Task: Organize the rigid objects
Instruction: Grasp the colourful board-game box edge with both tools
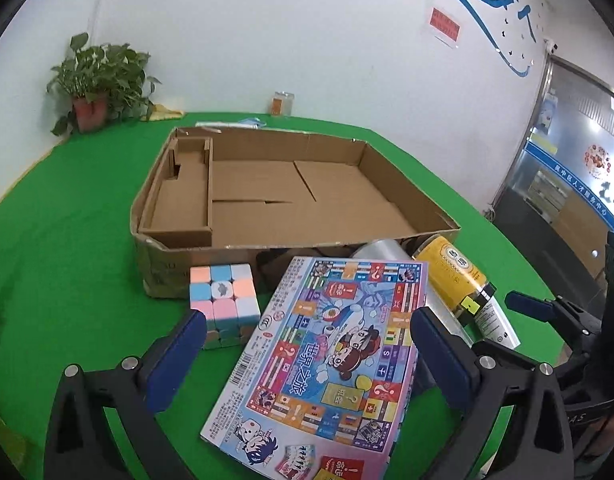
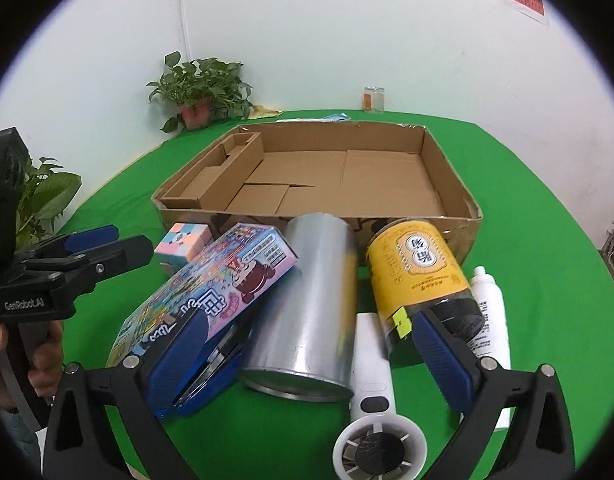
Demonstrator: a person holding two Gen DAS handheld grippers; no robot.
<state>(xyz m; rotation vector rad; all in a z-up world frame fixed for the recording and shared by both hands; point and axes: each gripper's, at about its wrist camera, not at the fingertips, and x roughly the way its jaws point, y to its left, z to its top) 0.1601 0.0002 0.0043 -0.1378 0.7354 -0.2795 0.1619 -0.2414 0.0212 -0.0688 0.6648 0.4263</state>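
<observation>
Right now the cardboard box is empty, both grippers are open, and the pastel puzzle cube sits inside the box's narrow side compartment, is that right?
Not quite. The pastel puzzle cube is not in the narrow side compartment; it sits on the green table, outside the cardboard box against its front wall, as the left wrist view shows. The rest holds: the box is empty, and the left gripper and right gripper are both open.

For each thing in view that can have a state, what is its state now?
Cardboard box: open, nothing inside.
Silver can: lying on its side.
Yellow jar: lying, black lid on.
Game box: closed, tilted.
Cube: scrambled, on the table.
White bottle: lying down.
Fan: lying flat.
Left gripper: open.
Right gripper: open.
</observation>
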